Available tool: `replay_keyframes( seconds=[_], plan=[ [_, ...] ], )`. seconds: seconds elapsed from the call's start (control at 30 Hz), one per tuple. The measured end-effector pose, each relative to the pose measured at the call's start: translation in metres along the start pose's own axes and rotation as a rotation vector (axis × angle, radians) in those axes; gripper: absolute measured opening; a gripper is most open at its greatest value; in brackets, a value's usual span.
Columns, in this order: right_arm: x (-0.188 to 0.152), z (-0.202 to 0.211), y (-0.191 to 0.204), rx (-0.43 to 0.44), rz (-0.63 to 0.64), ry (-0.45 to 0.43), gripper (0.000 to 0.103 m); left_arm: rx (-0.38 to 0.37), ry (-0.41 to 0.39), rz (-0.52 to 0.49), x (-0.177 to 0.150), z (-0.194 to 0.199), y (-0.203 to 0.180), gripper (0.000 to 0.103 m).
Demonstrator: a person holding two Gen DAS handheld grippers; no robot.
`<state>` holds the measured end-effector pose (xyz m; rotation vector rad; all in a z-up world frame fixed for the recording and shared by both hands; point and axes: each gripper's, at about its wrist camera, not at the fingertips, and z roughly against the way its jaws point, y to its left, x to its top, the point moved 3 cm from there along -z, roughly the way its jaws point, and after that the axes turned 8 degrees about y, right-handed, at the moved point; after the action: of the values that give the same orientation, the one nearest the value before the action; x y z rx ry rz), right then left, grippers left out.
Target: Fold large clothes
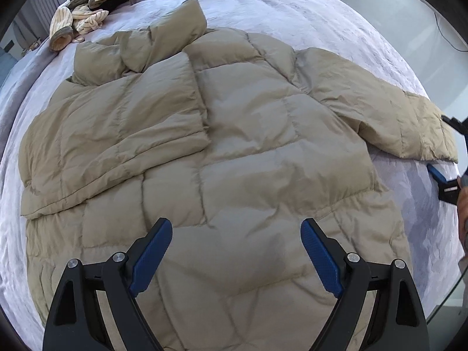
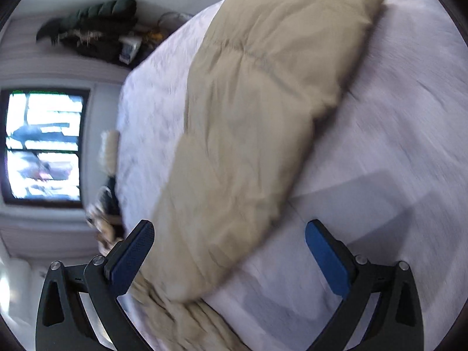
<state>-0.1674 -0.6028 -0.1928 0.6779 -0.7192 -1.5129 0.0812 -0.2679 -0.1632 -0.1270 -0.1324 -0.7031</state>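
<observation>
Tan puffer jacket [image 1: 204, 146] flat on bed [image 1: 292, 8]; both jaws apart.

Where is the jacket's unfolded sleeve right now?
In the left wrist view the unfolded sleeve stretches right across the lavender bedspread, its cuff near the right claw at the frame's edge.

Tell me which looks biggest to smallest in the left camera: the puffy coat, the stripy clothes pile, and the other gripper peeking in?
1. Beige puffer jacket, by far.
2. Striped clothes pile.
3. Right gripper, only partly in view at the frame's edge, so its rank against the pile is unsure.
</observation>
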Motion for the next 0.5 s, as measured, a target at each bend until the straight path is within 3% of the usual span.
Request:
replay_keyframes(
  seconds=[0.23, 0.33, 0.37, 0.4, 0.43, 0.5],
  plan=[
    [0.030, -0.011, 0.018, 0.096, -0.005, -0.030, 0.103, -0.010, -0.024, 0.015, 0.009, 0.003, -0.002, 0.090],
    [0.029, -0.017, 0.028, 0.090, 0.007, -0.014, 0.098, -0.011, -0.034, 0.026, 0.010, 0.005, 0.005, 0.090],
    [0.027, -0.018, 0.029, 0.079, 0.007, -0.004, 0.086, -0.010, -0.039, 0.034, 0.010, 0.006, 0.009, 0.090],
    [0.028, -0.020, 0.030, 0.065, 0.005, 0.007, 0.065, -0.010, -0.040, 0.039, 0.009, 0.007, 0.012, 0.090],
    [0.027, -0.023, 0.033, 0.050, 0.002, 0.018, 0.055, -0.012, -0.041, 0.047, 0.009, 0.008, 0.017, 0.090],
    [0.027, -0.027, 0.037, 0.036, 0.005, 0.029, 0.017, -0.015, -0.046, 0.062, 0.008, 0.010, 0.025, 0.090]
  ],
)
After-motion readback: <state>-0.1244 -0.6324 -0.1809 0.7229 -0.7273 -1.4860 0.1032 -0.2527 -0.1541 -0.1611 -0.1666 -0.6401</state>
